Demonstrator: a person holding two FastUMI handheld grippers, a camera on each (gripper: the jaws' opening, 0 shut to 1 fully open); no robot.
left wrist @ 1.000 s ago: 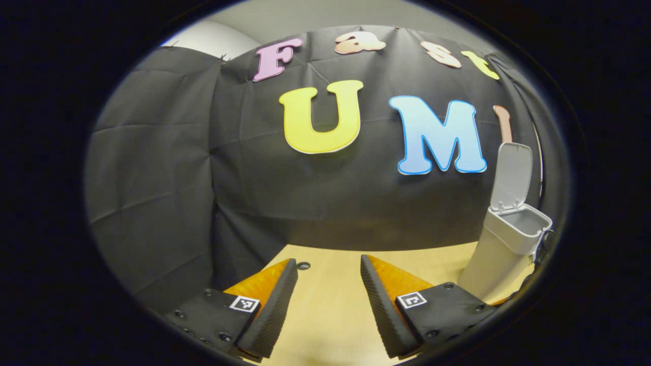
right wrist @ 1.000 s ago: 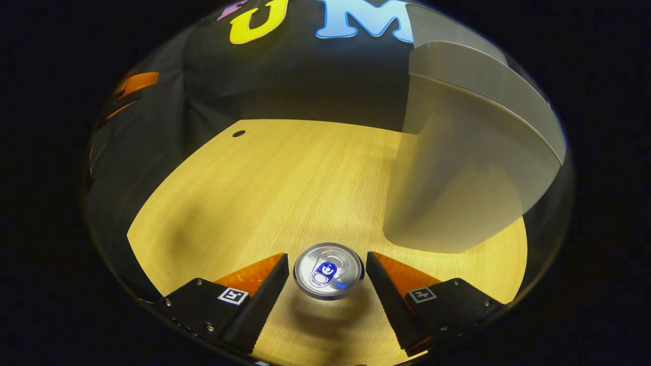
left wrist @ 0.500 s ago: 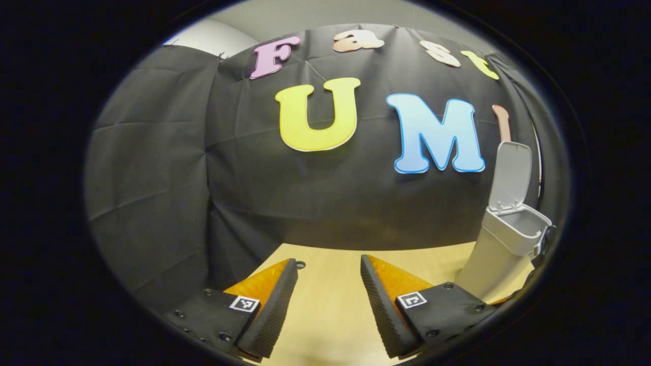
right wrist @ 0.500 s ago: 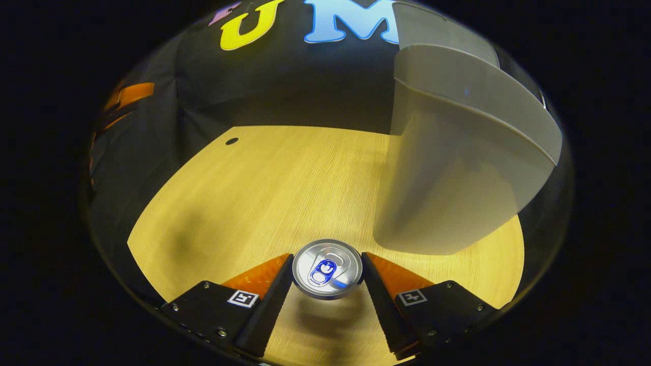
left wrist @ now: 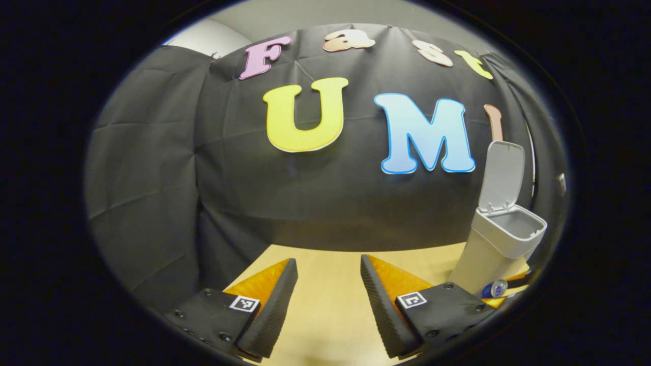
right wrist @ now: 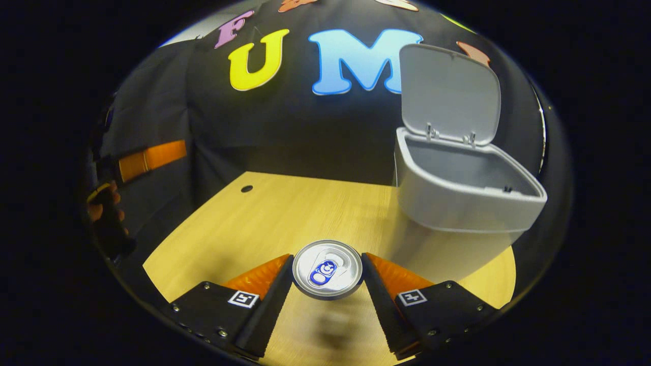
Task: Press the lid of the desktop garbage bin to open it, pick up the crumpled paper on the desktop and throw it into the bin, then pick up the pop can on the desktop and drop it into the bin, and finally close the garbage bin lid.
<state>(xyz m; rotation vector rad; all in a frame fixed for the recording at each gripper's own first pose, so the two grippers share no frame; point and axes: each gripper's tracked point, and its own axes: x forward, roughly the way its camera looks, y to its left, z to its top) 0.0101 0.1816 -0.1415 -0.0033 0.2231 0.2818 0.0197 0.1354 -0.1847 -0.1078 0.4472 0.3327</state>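
Observation:
In the right gripper view my right gripper [right wrist: 327, 274] is shut on the pop can [right wrist: 327, 268], whose silver top faces the camera; the can hangs above the wooden desk [right wrist: 264, 218]. Ahead and to the right stands the grey garbage bin [right wrist: 460, 195] with its lid [right wrist: 448, 94] swung up. In the left gripper view my left gripper [left wrist: 328, 284] is open over the desk [left wrist: 325, 315] with nothing between its fingers. The bin [left wrist: 501, 239] stands at the right there, lid [left wrist: 502, 175] upright, and the can [left wrist: 494, 288] shows low beside the bin.
A small dark hole [right wrist: 246, 188] marks the desk's far left part. At the left edge of the right gripper view a hand [right wrist: 101, 203] holds the other gripper [right wrist: 145, 157]. The black cloth wall closes the back.
My right gripper closed onto the can and lifted it off the desk, so the bin's opening came into view. The left gripper drifted slightly and stays open.

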